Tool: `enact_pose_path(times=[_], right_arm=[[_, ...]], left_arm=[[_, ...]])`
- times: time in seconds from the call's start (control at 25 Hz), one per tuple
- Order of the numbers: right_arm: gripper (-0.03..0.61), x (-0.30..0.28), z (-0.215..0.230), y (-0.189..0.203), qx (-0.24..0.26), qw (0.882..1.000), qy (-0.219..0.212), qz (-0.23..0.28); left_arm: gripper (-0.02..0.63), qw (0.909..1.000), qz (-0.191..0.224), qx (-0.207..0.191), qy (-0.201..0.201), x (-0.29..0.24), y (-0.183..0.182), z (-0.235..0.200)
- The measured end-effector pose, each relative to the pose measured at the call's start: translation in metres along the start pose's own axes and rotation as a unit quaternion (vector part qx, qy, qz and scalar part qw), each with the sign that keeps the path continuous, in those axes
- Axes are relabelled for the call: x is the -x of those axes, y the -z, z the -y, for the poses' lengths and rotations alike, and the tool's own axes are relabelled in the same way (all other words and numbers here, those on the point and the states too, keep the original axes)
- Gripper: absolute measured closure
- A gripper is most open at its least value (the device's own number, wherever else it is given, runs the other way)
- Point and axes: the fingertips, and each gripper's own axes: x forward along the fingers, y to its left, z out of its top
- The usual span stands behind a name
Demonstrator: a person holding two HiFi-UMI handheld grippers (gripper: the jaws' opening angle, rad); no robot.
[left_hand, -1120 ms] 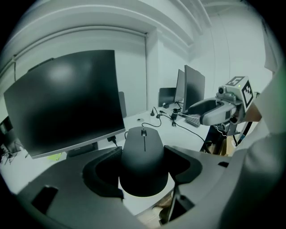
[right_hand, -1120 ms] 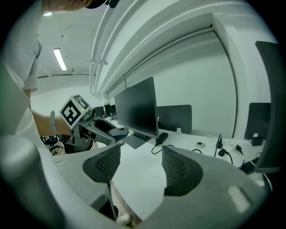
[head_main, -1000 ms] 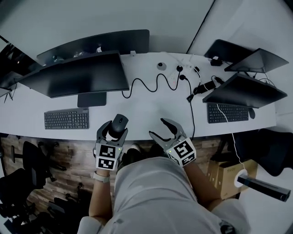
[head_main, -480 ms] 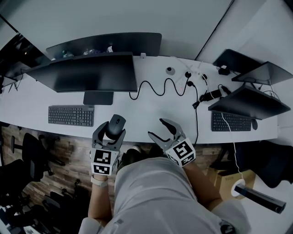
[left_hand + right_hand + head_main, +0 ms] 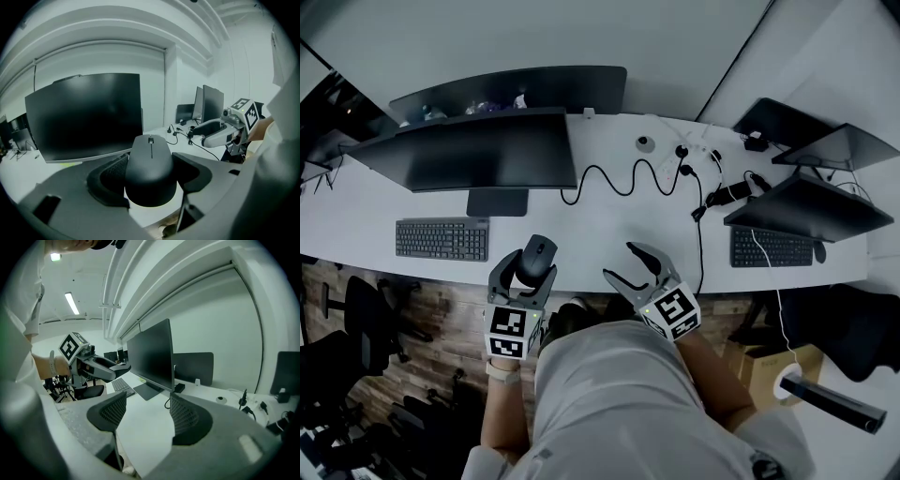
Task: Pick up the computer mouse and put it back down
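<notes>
Mouse (image 5: 150, 168) clamped in left gripper (image 5: 530, 266) fingers (image 5: 110, 178) (over desk (image 5: 609, 234) edge); right gripper (image 5: 143, 418) fingers (image 5: 187, 420) apart.

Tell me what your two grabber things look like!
Both are grey plastic. The left gripper and right gripper each have two curved jaws lined with dark ribbed pads, plus a white cube printed with black square markers. A pale band circles the left wrist.

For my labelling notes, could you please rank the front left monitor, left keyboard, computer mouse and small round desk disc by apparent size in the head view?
Largest to smallest:
front left monitor
left keyboard
computer mouse, held in the left gripper nearer the camera, which inflates it
small round disc
</notes>
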Motion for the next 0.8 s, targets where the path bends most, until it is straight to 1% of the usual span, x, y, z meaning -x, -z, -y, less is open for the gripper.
enact_pose_path(times=[0.36, 0.6, 0.8], right_arm=[[0.29, 0.023, 0.012, 0.012, -0.016, 0.999, 0.044, -0.004], [0.29, 0.049, 0.026, 0.024, -0.036, 0.995, 0.089, -0.004], [0.29, 0.076, 0.038, 0.039, -0.059, 0.989, 0.139, -0.005]], left_arm=[[0.327, 0.999, -0.009, -0.022, 0.037, -0.023, -0.002, 0.014], [0.327, 0.9961, -0.019, -0.044, 0.075, -0.047, -0.007, 0.036], [0.327, 0.9905, -0.031, -0.068, 0.115, -0.07, -0.009, 0.06]])
